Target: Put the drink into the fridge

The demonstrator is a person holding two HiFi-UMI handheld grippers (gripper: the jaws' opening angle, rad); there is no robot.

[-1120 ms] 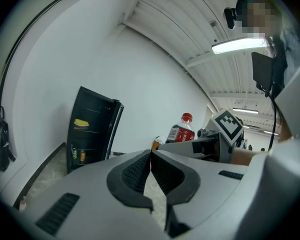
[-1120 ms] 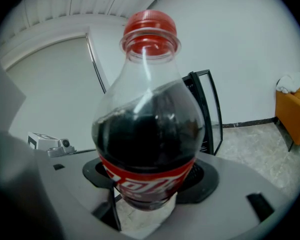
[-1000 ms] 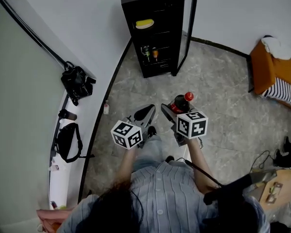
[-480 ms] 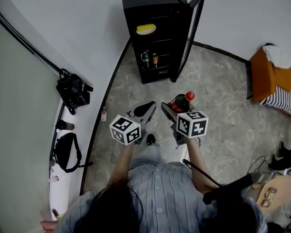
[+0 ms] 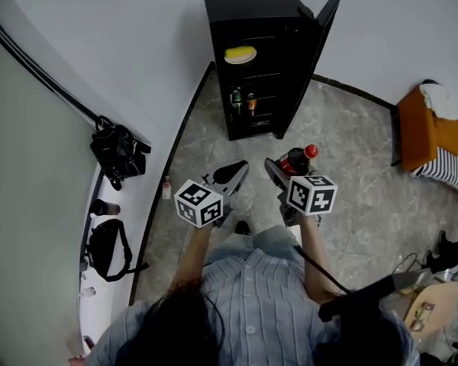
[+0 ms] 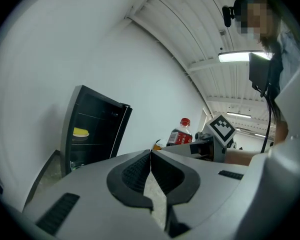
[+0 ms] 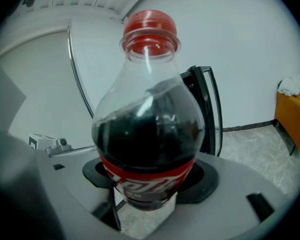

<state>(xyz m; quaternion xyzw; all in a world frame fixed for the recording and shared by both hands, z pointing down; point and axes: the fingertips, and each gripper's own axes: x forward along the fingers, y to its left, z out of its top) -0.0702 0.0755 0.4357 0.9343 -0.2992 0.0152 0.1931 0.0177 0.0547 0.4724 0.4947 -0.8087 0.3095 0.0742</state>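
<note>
A dark cola bottle (image 5: pixel 296 161) with a red cap and red label stands upright between the jaws of my right gripper (image 5: pixel 284 175), which is shut on it; it fills the right gripper view (image 7: pixel 149 129). My left gripper (image 5: pixel 230 178) is held beside it at the same height, its jaws pressed together on nothing (image 6: pixel 150 171). The black fridge (image 5: pixel 261 59) stands ahead against the wall with its door (image 5: pixel 307 59) swung open to the right. A yellow item (image 5: pixel 240 53) lies on an upper shelf and two small bottles (image 5: pixel 243 101) stand lower down.
A black bag (image 5: pixel 118 152) and another dark bag (image 5: pixel 105 244) lie along the white ledge at the left. An orange seat (image 5: pixel 433 132) with cloth on it is at the right. Cables and a small table (image 5: pixel 435 311) sit at the lower right. Grey stone floor lies between me and the fridge.
The fridge has shifted right and slightly lower in the head view. Both grippers keep their hold and spacing.
</note>
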